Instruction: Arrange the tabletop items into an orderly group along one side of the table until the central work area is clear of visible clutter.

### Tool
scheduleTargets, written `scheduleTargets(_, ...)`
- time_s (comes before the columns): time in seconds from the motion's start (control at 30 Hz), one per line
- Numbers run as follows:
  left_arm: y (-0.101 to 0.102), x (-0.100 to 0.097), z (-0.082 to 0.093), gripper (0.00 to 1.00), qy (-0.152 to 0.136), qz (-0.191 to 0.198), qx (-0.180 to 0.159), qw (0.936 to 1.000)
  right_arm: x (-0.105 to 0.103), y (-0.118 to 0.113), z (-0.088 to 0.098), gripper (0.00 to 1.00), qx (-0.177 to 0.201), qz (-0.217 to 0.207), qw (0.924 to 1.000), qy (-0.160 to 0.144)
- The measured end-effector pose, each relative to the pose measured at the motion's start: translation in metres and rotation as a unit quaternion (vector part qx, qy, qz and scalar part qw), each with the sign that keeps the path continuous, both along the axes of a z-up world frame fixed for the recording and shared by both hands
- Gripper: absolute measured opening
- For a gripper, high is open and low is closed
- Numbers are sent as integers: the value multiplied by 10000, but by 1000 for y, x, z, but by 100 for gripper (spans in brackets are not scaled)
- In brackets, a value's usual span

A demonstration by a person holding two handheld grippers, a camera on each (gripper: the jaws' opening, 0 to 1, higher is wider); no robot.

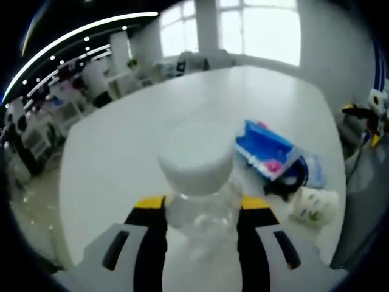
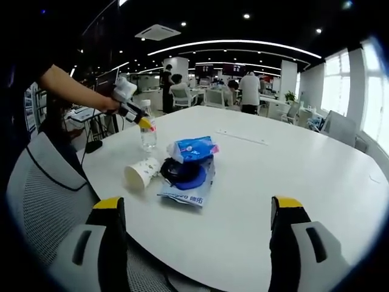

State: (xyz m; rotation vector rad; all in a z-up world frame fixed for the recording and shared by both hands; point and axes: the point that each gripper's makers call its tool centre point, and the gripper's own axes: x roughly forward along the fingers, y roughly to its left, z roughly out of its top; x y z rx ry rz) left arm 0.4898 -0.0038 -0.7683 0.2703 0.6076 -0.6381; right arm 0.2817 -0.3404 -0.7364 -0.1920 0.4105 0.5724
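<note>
In the left gripper view a clear plastic bottle (image 1: 200, 182) with a white cap stands between the yellow-tipped jaws of my left gripper (image 1: 201, 204), which is shut on it. The right gripper view shows that same bottle (image 2: 148, 134) upright near the table's left edge, held by the left gripper (image 2: 141, 121) in a person's hand. Beside it lie a tipped white paper cup (image 2: 141, 173), a blue tissue packet (image 2: 193, 149), a round black object (image 2: 179, 171) and a blue-and-white pouch (image 2: 189, 193). My right gripper (image 2: 197, 210) is open above the near table edge, holding nothing.
The large white table (image 2: 285, 182) stretches bare to the right and back. A grey mesh chair (image 2: 36, 201) sits at the near left edge. More chairs, desks and people stand behind the table. Windows show on the far side in the left gripper view.
</note>
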Motion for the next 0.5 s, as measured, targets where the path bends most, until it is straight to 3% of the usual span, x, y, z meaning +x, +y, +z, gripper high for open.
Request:
scheduleTargets(0.23, 17, 20, 1, 41, -123, 754, 36, 9971, 0, -1, -1, 99, -2, -26, 10000, 18)
scheduleTargets(0.5, 22, 31, -3, 41, -210, 1227, 228, 9920, -1, -1, -2, 98, -7, -29, 10000, 55)
